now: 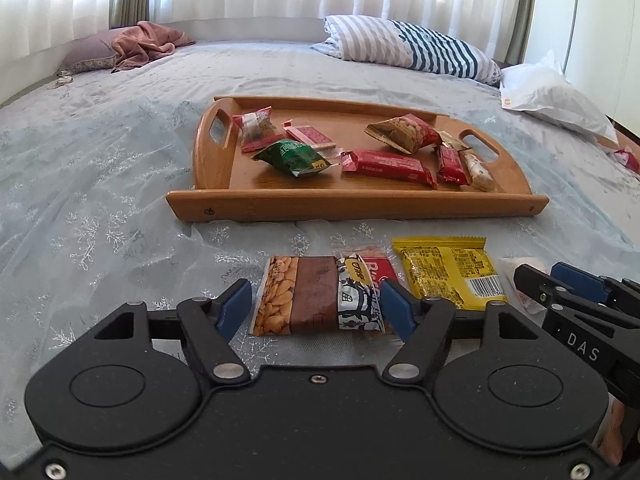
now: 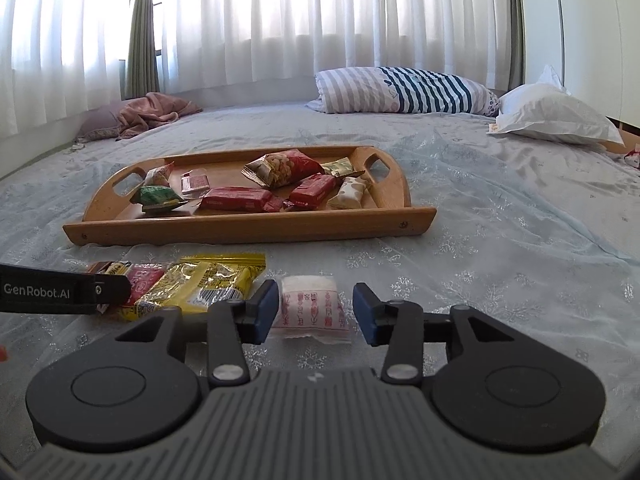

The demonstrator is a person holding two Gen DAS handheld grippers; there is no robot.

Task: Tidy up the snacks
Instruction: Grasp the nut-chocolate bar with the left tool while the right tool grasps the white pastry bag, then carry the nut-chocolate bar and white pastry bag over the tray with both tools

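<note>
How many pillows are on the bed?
3. A striped pillow lies at the far side, a white pillow is to its right, and a purple pillow sits far left, partly under a pink blanket. None seem hidden.

Bed covered by a pale blue-grey bedspread (image 1: pixel 120 184) with a silvery snowflake print, wrinkled in places. At the far edge a striped pillow (image 2: pixel 404 90) in grey and navy lies just beside a white pillow (image 2: pixel 556 114) on the right, and a crumpled pink blanket (image 1: pixel 144 42) rests on a mauve pillow (image 1: pixel 86 54) at the far left. Sheer white curtains (image 2: pixel 320 20) backlit by daylight hang behind the bed, with an olive-green drape (image 2: pixel 142 28) between them.
</note>
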